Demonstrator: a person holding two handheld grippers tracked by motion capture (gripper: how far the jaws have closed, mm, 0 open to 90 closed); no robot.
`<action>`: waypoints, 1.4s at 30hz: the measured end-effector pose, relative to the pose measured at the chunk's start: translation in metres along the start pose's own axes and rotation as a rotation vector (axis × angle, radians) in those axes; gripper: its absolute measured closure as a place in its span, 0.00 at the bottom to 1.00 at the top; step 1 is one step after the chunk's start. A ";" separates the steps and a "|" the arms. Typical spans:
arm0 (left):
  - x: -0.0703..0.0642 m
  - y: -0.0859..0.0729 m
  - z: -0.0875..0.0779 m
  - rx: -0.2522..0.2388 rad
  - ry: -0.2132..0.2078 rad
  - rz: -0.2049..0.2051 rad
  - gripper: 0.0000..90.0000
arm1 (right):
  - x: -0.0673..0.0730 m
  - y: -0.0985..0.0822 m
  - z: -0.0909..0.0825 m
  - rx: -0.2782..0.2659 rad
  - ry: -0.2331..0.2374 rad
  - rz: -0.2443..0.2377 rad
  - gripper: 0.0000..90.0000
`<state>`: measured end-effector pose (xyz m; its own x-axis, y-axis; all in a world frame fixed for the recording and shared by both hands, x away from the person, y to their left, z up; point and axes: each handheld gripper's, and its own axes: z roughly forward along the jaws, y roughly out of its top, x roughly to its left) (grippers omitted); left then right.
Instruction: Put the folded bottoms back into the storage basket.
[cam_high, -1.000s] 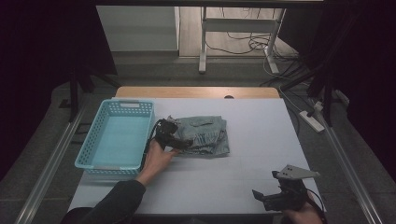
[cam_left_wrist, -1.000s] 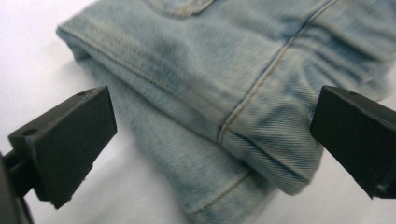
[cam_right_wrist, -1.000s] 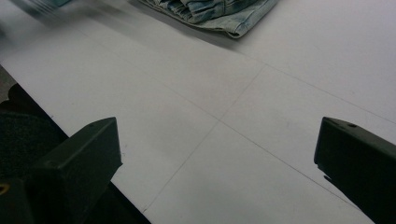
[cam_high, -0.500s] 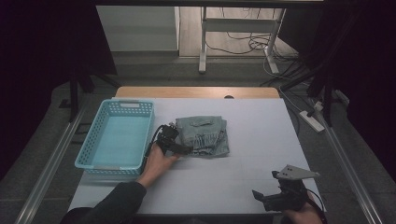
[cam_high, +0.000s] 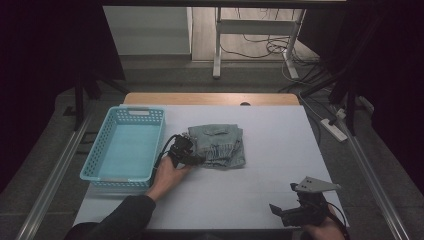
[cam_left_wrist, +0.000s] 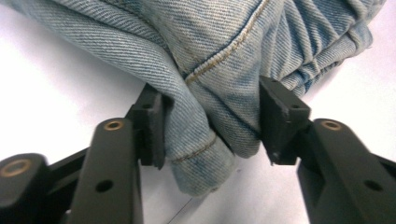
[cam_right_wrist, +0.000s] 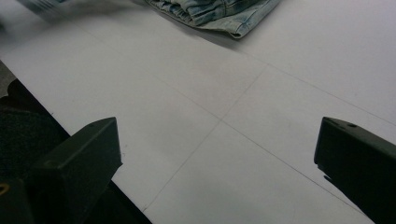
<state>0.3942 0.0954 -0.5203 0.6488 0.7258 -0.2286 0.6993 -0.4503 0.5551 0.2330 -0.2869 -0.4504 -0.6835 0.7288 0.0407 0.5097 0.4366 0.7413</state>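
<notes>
the left tool (cam_left_wrist: 212, 135) has just been closing and pinches the folded jeans (cam_high: 218, 144) at a thick hem. soft, floppy denim will sag, so grip bunched layers. the right tool (cam_right_wrist: 217, 154) gapes wide, holding nothing.

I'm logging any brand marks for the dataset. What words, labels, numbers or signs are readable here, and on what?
None: no readable text.
Folded denim jeans: stitching, no visible label.
Light blue plastic basket: no markings.
White table: faint lines, no writing.
</notes>
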 end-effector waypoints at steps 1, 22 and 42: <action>-0.002 0.000 0.000 -0.001 0.011 0.012 0.56 | 0.000 0.000 0.000 0.001 0.000 -0.002 0.01; -0.003 -0.006 0.001 -0.043 0.026 0.027 0.55 | 0.010 0.017 0.004 -0.100 0.003 -0.050 0.01; -0.003 -0.006 0.001 -0.037 0.029 0.050 0.54 | 0.015 0.047 0.039 -0.113 0.086 -0.119 0.01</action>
<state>0.3887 0.0950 -0.5238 0.6732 0.7180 -0.1767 0.6544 -0.4673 0.5945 0.2677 -0.2348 -0.4412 -0.7798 0.6260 0.0019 0.3642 0.4512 0.8147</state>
